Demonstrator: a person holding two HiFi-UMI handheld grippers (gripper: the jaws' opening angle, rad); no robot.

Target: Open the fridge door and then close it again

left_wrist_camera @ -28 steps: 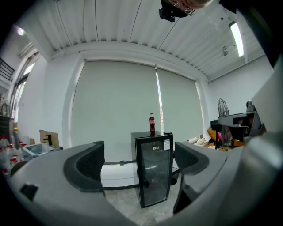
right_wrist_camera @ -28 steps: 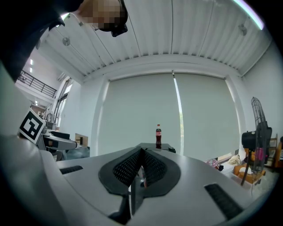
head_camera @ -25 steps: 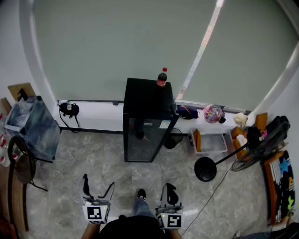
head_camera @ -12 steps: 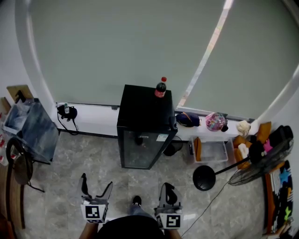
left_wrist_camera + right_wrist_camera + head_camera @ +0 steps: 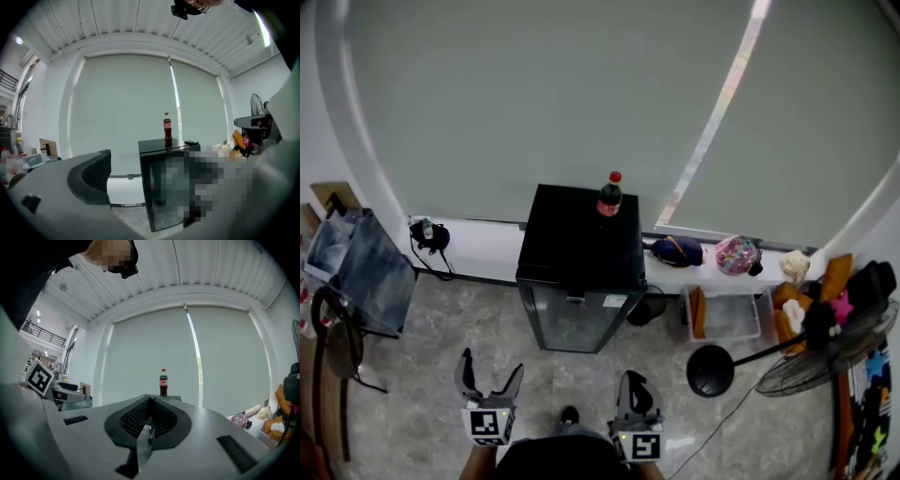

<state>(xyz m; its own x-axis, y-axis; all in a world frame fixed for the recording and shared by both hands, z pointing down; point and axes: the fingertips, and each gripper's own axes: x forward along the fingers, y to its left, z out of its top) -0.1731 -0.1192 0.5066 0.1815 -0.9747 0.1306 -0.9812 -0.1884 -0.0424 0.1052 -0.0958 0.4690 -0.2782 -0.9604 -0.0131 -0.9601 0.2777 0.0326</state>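
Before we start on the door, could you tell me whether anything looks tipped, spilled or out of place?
Nothing stands out: the fridge door is shut and the cola bottle stands upright on top.

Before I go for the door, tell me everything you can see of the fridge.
The fridge is a small black box with a flat glossy top and a glass door, shut, on its near side. It stands upright on the grey tiled floor, in front of the white ledge under the blind. A cola bottle stands on its top near the back edge.
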